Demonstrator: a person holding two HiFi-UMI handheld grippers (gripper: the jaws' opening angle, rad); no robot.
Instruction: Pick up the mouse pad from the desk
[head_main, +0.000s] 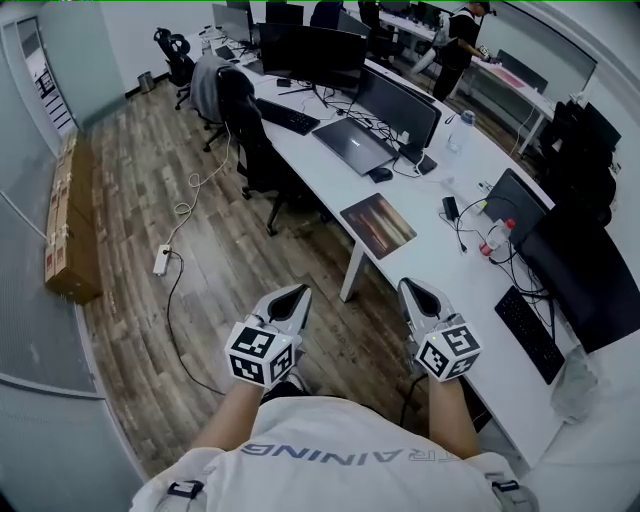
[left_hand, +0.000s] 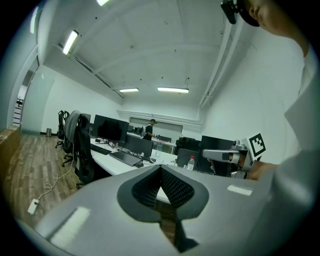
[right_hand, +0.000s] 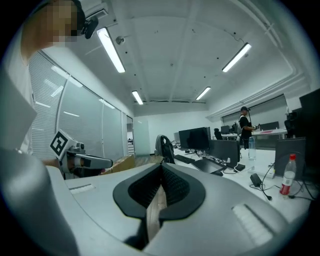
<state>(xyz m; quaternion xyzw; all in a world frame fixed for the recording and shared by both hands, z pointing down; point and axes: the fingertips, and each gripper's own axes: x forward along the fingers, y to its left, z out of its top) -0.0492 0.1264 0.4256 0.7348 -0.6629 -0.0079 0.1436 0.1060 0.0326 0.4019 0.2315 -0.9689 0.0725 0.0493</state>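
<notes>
Left claw (head_main: 298, 292) and right claw (head_main: 410, 287) are closed, empty, well short of the mouse pad (head_main: 378, 225) on the desk (head_main: 325, 185). Approach step; next, part one and pinch, probably, its near edge.

The mouse pad (head_main: 378, 224) lies on the desk (head_main: 425, 255) ahead of both jaws, nearer the right gripper (head_main: 408, 290) than the left gripper (head_main: 298, 294); the two are side by side near the desk's edge. Beyond the pad sit a laptop (head_main: 353, 145) and a monitor (head_main: 400, 100), with a chair (head_main: 250, 140) to their left. Right of the right jaws lie a bottle (head_main: 497, 240) and a keyboard (head_main: 530, 335), and well left of the left jaws a power strip (head_main: 161, 260) lies on the floor (head_main: 230, 270).
</notes>
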